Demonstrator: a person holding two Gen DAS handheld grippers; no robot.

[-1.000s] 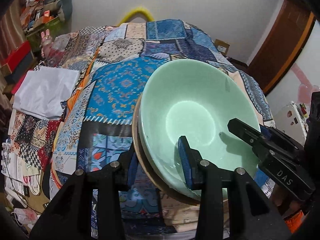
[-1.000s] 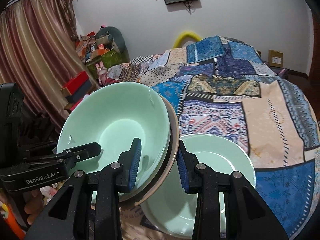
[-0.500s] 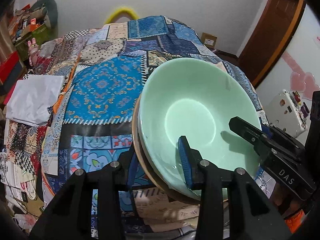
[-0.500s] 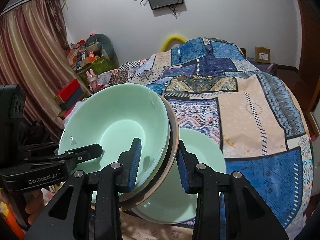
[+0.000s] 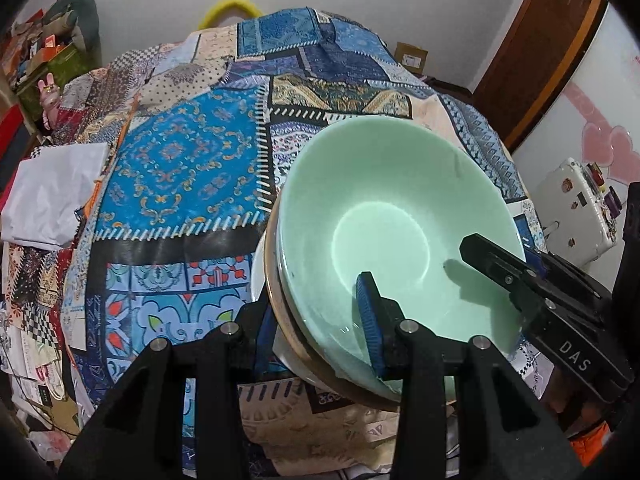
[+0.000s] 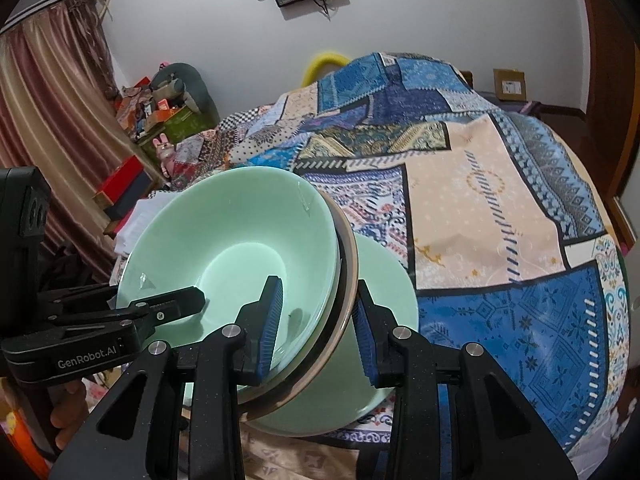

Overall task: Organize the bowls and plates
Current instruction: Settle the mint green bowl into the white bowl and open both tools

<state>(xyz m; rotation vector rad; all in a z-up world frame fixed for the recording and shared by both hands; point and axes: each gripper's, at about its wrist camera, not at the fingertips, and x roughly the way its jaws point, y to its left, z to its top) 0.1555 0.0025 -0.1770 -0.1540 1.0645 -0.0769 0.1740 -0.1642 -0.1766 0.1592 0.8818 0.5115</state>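
Note:
A pale green bowl (image 5: 384, 216) nests in a second bowl with a brown rim (image 5: 276, 304); the pair is held tilted above the patchwork cloth. My left gripper (image 5: 316, 320) is shut on the near rim of the stack. My right gripper (image 6: 316, 320) is shut on the opposite rim, one finger inside the green bowl (image 6: 232, 248). Each gripper shows in the other's view: the right one (image 5: 500, 264) and the left one (image 6: 168, 304). A pale green plate (image 6: 384, 276) lies on the cloth under the stack; a white edge (image 5: 260, 264) shows beneath it in the left wrist view.
The patchwork cloth (image 5: 180, 168) covers the table, and also shows in the right wrist view (image 6: 500, 200). Folded white fabric (image 5: 48, 196) lies at its left edge. A wooden door (image 5: 532, 52) stands at the right, curtains (image 6: 48, 120) and cluttered boxes (image 6: 160, 116) at the left.
The bowl stack, held by both grippers, has moved toward the near edge of the cloth. The green plate has slid further under the stack.

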